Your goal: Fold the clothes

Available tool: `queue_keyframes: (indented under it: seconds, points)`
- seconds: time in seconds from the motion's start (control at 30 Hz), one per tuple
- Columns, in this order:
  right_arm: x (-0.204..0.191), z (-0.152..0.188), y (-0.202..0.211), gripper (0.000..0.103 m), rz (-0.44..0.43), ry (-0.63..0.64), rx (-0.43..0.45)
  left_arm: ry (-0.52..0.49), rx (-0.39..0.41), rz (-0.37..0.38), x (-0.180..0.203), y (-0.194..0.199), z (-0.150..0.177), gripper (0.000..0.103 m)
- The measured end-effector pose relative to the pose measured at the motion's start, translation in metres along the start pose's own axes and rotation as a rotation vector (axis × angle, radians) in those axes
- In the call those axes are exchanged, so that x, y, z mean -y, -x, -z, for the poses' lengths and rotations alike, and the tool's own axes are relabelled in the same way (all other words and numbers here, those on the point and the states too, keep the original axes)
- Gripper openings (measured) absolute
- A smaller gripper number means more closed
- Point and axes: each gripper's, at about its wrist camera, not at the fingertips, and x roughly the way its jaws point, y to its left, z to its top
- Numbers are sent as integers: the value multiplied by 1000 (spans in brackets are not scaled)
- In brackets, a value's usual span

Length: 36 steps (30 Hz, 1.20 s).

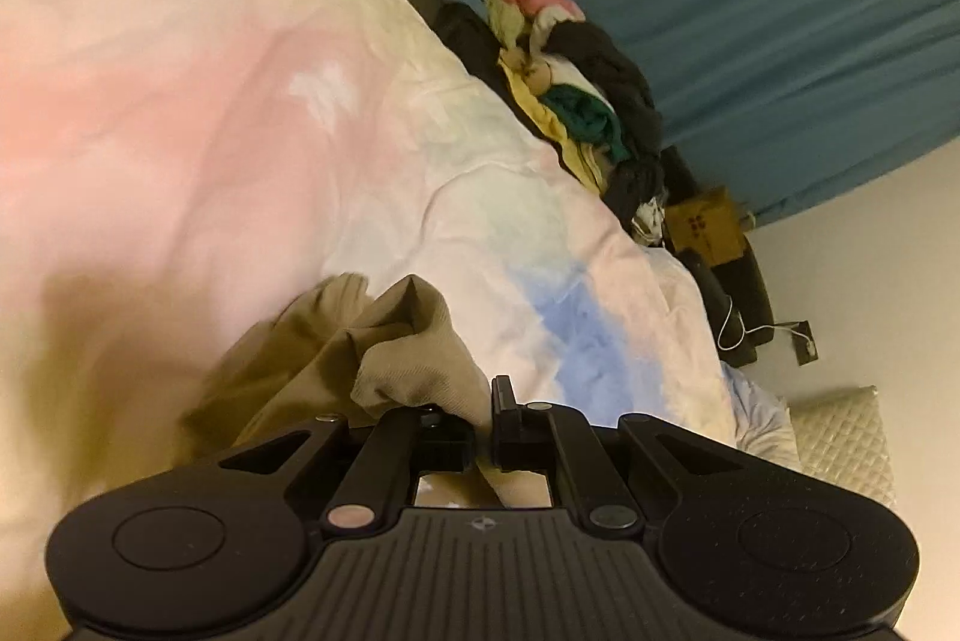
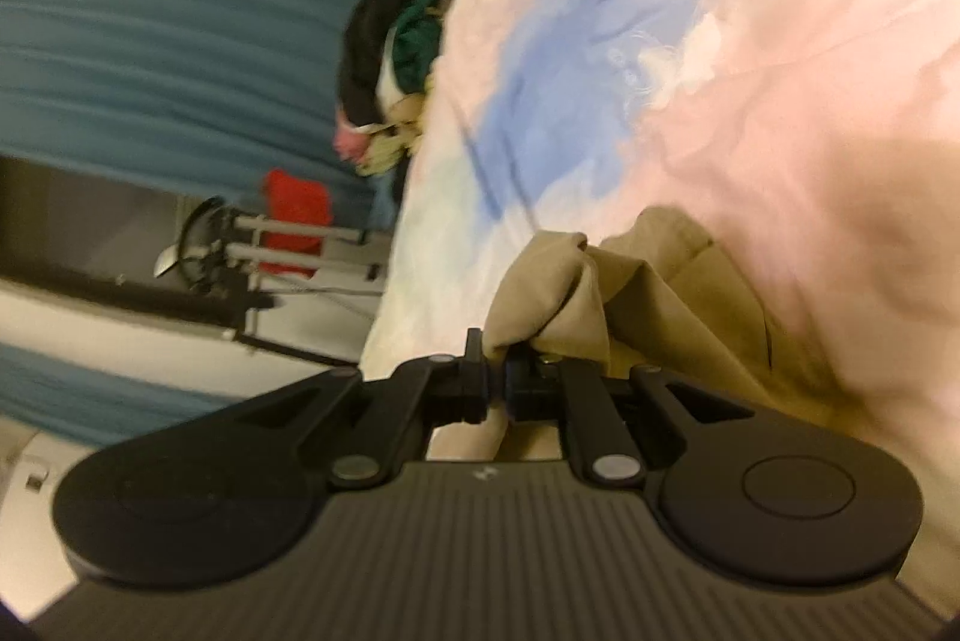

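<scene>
Here, writing: none readable.
Left gripper [image 1: 483, 428]: jaws pinching khaki garment [image 1: 336, 347].
Right gripper [image 2: 495, 377]: jaws clamping khaki garment [image 2: 630, 293].
Garment's far end: blurred over bedspread [image 1: 240, 101].

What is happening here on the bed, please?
A person is folding clothes with a handheld gripper in each hand. The left gripper and the right gripper are each shut on a bunch of the khaki garment, which hangs crumpled over the pastel duvet. It is not folded yet. A pile of other clothes waits at the far edge of the bed, before the blue curtain.
</scene>
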Motion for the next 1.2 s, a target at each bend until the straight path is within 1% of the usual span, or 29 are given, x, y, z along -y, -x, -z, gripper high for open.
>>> queue_keyframes:
  seconds: [0.1, 0.2, 0.37, 0.43, 0.5, 0.53, 0.6, 0.63, 0.67, 0.7, 0.73, 0.77, 0.8, 0.87, 0.9, 0.93, 0.97, 1.0, 1.03, 1.07, 1.17, 1.2]
  points:
    - [21, -10, -24, 10, -10, -7, -24, -29, -19, 2, -11, -26, -4, 7]
    - [35, -15, -42, 10, -9, -28, -59, -59, -28, -19, -21, -45, -4, 8]
    - [35, -16, -50, 10, 7, 0, -78, -116, -33, -34, -25, -55, -1, 9]
    - [35, -16, -48, 11, -7, -5, -87, -152, -34, -30, -21, -53, 0, 20]
    - [33, -15, -43, 11, -23, 3, -96, -202, -31, -24, -15, -47, 3, 44]
    - [32, -15, -41, 13, -31, 7, -100, -229, -29, -24, -11, -44, 5, 50]
    - [25, -9, -35, 30, -46, 52, -108, -290, -25, -26, -2, -39, 10, 68]
    - [22, -7, -32, 55, -54, 75, -112, -317, -20, -26, 2, -36, 13, 73]
    - [17, -2, -27, 77, -65, 102, -107, -341, -12, -24, 5, -33, 16, 82]
    - [12, 3, -22, 81, -77, 130, -102, -360, -4, -23, 8, -30, 20, 85]
    - [8, 8, -18, 82, -97, 160, -102, -382, -2, -24, 10, -27, 23, 85]
    - [3, 12, -14, 82, -117, 191, -103, -407, 0, -31, 13, -25, 27, 86]
    - [-1, 17, -10, 82, -137, 221, -104, -436, 2, -46, 15, -23, 30, 89]
    - [-14, 29, -2, 81, -148, 328, -86, -476, 14, -70, 18, -22, 36, 95]
    - [-18, 33, -1, 78, -145, 378, -84, -492, 21, -76, 18, -22, 38, 96]
    - [-23, 38, 0, 64, -142, 428, -82, -509, 27, -86, 18, -24, 40, 96]
    - [-27, 41, -2, 50, -121, 473, -90, -526, 32, -100, 18, -26, 41, 97]
    - [-28, 42, -7, 43, -95, 513, -96, -544, 35, -112, 17, -29, 42, 98]
    - [-28, 42, -13, 31, -68, 552, -103, -560, 36, -122, 17, -32, 43, 98]
    - [-29, 42, -19, 26, -38, 589, -104, -579, 38, -134, 16, -36, 44, 98]
    - [-25, 40, -44, 23, 112, 730, -66, -642, 43, -178, 15, -47, 49, 99]
    - [-22, 38, -53, 23, 137, 739, -65, -661, 44, -189, 15, -49, 51, 100]
